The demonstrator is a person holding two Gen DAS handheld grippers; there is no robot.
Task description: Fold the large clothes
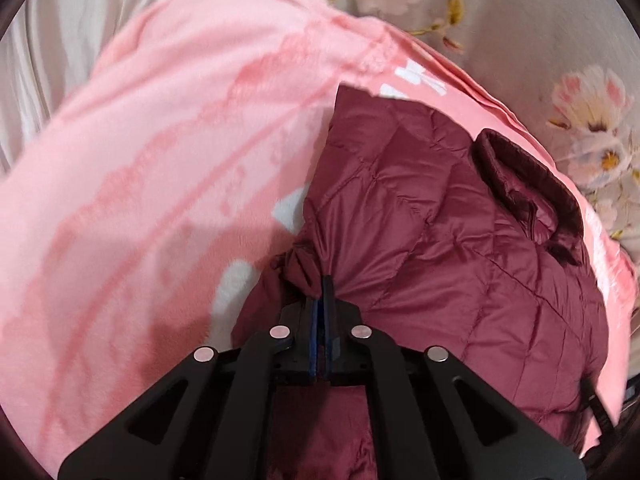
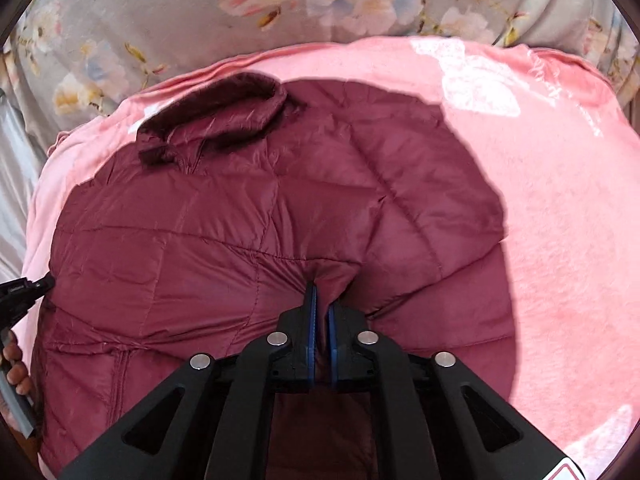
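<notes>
Maroon quilted puffer jacket [image 2: 224, 216] lies spread on a pink fleece blanket [image 2: 560, 208], which we find laid over a grey bedsheet printed with flowers [image 2: 160, 12]. Its dark collar [image 2: 224, 112] sits at the jacket's far end, near the blanket's far edge.

We see the left tool [image 1: 321, 300] clenched on a bunched tuft of the jacket's fabric at its near edge; the blue pads are pressed almost together, with cloth gathered just beyond the tips.

We see the right tool [image 2: 321, 312] also clamped on the jacket, a ridge of maroon fabric pinched between its blue pads, creases radiating from the grip.

In the right wrist view, part of the other tool's black body [image 2: 20, 292] and a few of the person's fingers [image 2: 16, 364] show beside the jacket, at the left edge of the frame.
</notes>
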